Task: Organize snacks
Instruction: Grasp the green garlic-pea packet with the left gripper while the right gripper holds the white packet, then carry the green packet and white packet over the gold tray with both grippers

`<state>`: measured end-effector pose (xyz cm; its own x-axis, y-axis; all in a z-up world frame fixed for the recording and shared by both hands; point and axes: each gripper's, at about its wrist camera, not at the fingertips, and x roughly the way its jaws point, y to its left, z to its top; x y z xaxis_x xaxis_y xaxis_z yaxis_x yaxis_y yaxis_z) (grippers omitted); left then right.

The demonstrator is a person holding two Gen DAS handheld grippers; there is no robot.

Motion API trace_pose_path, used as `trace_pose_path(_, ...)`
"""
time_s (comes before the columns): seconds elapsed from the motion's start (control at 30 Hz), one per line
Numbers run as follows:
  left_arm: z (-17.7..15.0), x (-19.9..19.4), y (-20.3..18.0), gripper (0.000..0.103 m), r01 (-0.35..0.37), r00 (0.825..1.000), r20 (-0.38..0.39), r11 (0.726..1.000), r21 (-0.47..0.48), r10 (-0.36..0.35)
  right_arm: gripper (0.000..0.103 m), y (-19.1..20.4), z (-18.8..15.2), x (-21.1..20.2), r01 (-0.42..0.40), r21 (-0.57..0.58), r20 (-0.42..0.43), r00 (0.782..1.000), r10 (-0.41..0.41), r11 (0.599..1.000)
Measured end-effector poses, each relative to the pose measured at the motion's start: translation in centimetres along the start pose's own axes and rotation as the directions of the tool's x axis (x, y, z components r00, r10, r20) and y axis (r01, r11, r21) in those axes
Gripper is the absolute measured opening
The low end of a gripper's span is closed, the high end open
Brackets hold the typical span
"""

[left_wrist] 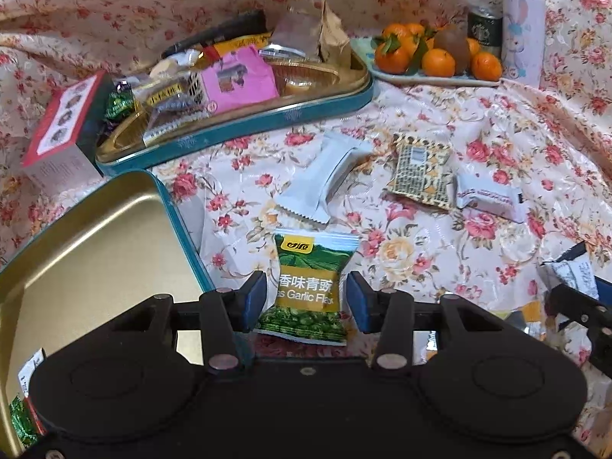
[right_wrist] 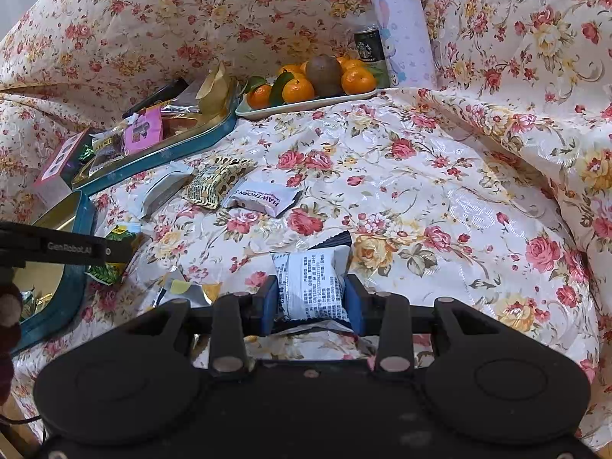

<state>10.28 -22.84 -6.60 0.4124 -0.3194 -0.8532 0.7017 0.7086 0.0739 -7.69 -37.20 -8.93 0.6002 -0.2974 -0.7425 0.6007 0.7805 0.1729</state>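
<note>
Between right fingers (right_wrist: pixel 352 298), a crinkly white packet (right_wrist: pixel 310 287).

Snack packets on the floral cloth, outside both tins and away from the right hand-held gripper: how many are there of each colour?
White: 2, plain packet and hawthorn packet
Yellow-and-black: 1, patterned packet
Green: 1, green packet
Total: 4

Green packet (left_wrist: pixel 308 287) reads "Garlic"; white packet (right_wrist: pixel 264 196) "HAWTHORN"; left tongs (right_wrist: pixel 69 247) "GenRobot.AI".
</note>
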Motion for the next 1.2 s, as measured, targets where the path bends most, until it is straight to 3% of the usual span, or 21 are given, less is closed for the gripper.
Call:
trace_pose_path(0.13,0.0,0.6,0.0,0.053,-0.001,1.0,-0.013,1.0,0.004,0.001,0.039,0.1,0.0,0.1,0.004,-0.007,0.0,1.0,-0.004,1.0)
trace_pose_path(0.3,0.3,0.4,-0.1,0.039,0.017,1.0,-0.021,1.0,-0.018,-0.018,0.039,0.3,0.0,0.1,0.013,-0.013,-0.002,1.0,-0.013,1.0)
trace_pose_path(0.6,-1.1,-3.6,-1.5,0.039,0.042,0.999,0.023,0.999,-0.018,-0.041,0.038,-0.1,0.0,-1.0,-0.001,0.024,-0.01,1.0,0.001,1.0)
trace_pose_path(0.83,-3.8,-7.1,-1.9,0.039,0.087,0.996,0.012,0.996,-0.035,-0.087,0.038,0.8,-0.9,-4.1,-0.006,0.007,0.004,1.0,0.006,1.0)
trace_pose_path(1.2,-9.8,-10.2,0.7,0.039,0.084,0.995,-0.034,0.99,-0.114,-0.088,0.038,3.9,-5.6,-8.5,-0.061,-0.045,-0.081,0.995,0.057,0.997)
